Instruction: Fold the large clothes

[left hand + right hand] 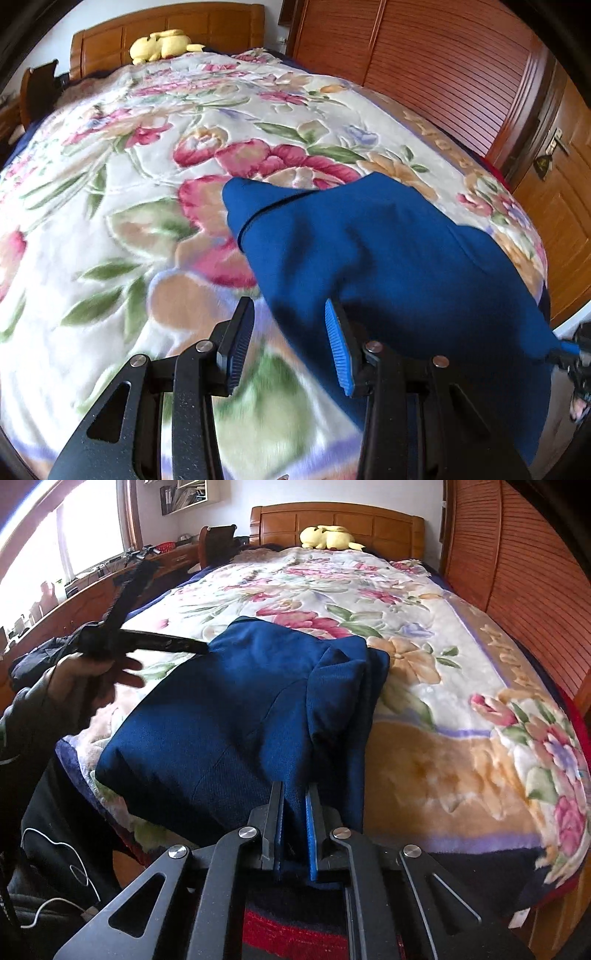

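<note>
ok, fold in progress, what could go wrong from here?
1. The right gripper pinches only the near edge of the blue garment; pulling could undo the folded layers.
2. The left gripper is open and grips nothing, so the garment's far side may drag across the fuzzy floral blanket.

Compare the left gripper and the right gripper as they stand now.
The left gripper stands open, its pads apart with only an edge of the blue garment between them; the right gripper is shut on that garment's near edge. Both have black fingers with blue pads and point down at the bed.
</note>
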